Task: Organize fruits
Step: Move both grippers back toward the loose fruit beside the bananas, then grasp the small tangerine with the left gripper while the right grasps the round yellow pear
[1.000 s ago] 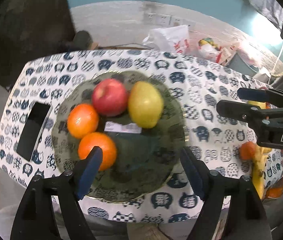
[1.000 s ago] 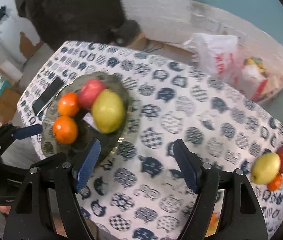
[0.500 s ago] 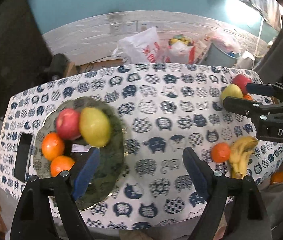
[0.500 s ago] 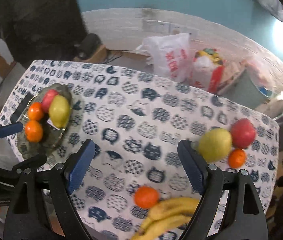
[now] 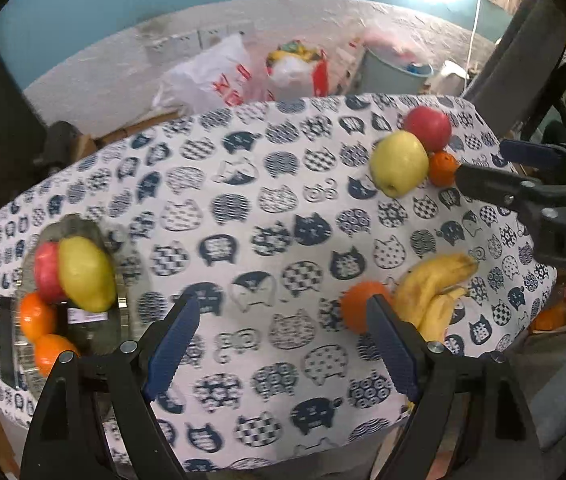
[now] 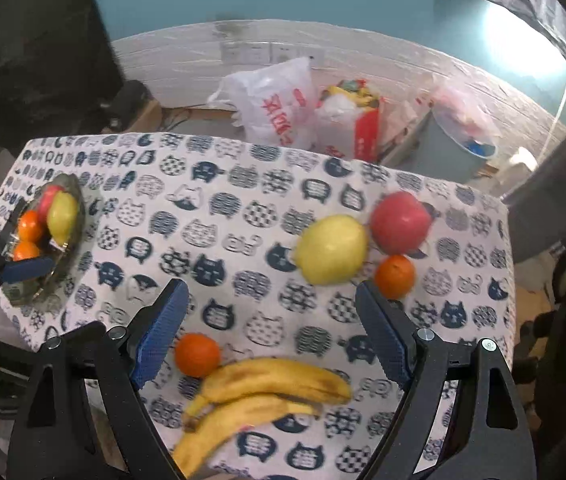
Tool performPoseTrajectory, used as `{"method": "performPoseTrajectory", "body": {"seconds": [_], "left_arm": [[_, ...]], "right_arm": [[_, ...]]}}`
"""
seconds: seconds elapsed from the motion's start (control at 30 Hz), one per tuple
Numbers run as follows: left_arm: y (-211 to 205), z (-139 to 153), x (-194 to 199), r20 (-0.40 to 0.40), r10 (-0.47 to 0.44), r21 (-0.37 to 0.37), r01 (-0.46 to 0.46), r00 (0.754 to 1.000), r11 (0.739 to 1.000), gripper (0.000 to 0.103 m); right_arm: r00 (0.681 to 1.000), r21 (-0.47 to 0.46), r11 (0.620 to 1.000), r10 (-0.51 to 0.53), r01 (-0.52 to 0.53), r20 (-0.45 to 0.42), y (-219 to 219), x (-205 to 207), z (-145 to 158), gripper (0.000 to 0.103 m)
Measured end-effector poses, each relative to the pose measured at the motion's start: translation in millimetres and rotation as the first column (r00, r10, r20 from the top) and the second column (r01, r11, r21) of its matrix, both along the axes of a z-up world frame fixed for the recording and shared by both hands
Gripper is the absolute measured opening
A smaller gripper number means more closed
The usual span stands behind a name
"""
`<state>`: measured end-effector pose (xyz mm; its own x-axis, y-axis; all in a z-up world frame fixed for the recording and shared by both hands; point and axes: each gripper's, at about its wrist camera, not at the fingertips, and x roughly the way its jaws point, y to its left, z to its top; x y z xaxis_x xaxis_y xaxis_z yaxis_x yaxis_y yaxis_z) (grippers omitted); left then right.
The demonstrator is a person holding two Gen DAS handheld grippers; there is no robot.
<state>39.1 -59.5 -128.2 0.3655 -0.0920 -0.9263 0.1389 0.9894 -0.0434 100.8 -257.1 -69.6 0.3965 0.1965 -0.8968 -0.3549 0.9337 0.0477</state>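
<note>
A glass plate (image 5: 123, 308) at the table's left end holds a red apple (image 5: 45, 272), a yellow pear (image 5: 85, 272) and two oranges (image 5: 35, 316). Loose on the cloth at the right lie a yellow apple (image 6: 331, 248), a red apple (image 6: 401, 222), a small orange (image 6: 395, 276), another orange (image 6: 197, 354) and two bananas (image 6: 267, 388). My left gripper (image 5: 283, 344) is open and empty above the table's middle. My right gripper (image 6: 271, 328) is open and empty above the bananas and orange; it also shows in the left wrist view (image 5: 523, 176).
The table wears a cat-print cloth (image 6: 223, 216). A dark phone (image 5: 5, 340) lies beside the plate at the left edge. Plastic bags (image 6: 275, 108) and a grey bin (image 6: 455, 148) stand on the floor behind the table.
Both grippers have swung right, away from the plate, toward the loose fruit at the table's right end. Both stay open and empty.
</note>
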Motion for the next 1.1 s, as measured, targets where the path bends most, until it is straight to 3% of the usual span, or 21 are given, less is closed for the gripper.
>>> {"method": "performPoseTrajectory", "body": {"seconds": [0.6,0.77,1.0,1.1], "left_arm": [[-43,-80,30,-0.217,-0.036,-0.100,0.015,0.976,0.995,0.086],[-45,-93,31,-0.236,-0.042,-0.127,0.012,0.971,0.992,0.086],[-40,-103,33,-0.296,-0.052,-0.246,-0.024,0.954,0.969,0.055],[-40,-104,31,-0.299,-0.059,-0.254,-0.020,0.953,0.967,0.053]], "right_arm": [[0.992,-0.072,0.991,-0.117,0.112,-0.058,-62,14,-36,0.085],[0.990,-0.071,0.990,-0.123,0.118,-0.072,-66,20,-43,0.085],[0.988,-0.050,0.992,-0.123,0.119,-0.096,-65,31,-55,0.085],[0.987,-0.049,0.992,-0.124,0.119,-0.106,-62,37,-60,0.085]]}}
